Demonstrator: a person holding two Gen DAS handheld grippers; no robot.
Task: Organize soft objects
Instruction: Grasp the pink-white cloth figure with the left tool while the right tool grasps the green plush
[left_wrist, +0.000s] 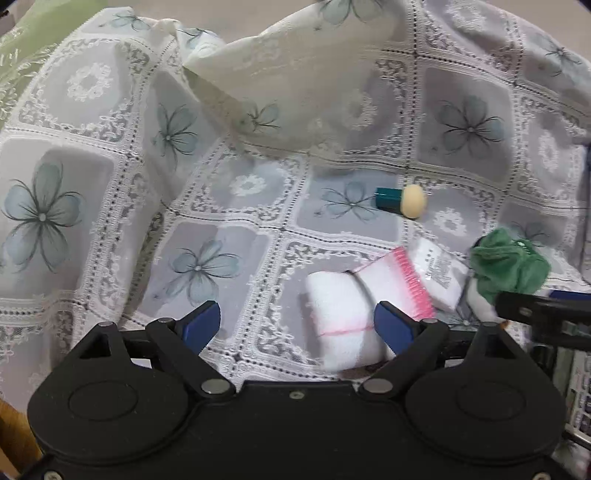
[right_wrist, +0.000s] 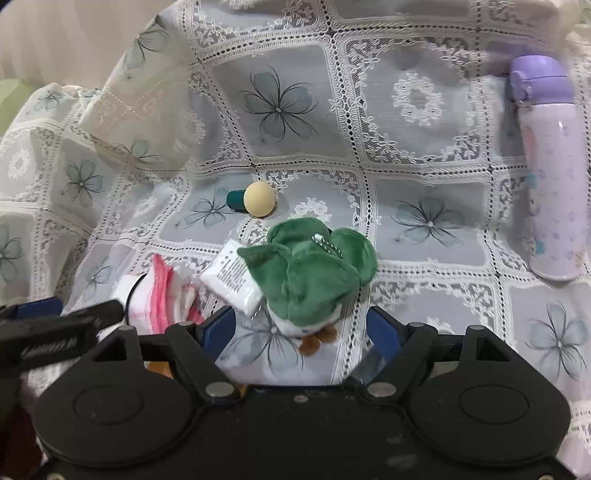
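On the lace cloth (left_wrist: 110, 206) printed with blue flowers lie four small things and one bottle. From the left: one rolled white towel (left_wrist: 343, 317) with pink edging lies between the spread jaws of the left gripper (left_wrist: 297, 325), nearer the right finger, not pinched. At its 1 o'clock lies one white tissue packet (right_wrist: 231, 280). At the packet's 12 o'clock lies one teal-handled cream sponge (right_wrist: 258, 199). One green plush toy (right_wrist: 314, 280) sits between the right gripper's (right_wrist: 301, 328) parted jaws, unclamped. At its 2 o'clock lies one purple bottle (right_wrist: 550, 177).
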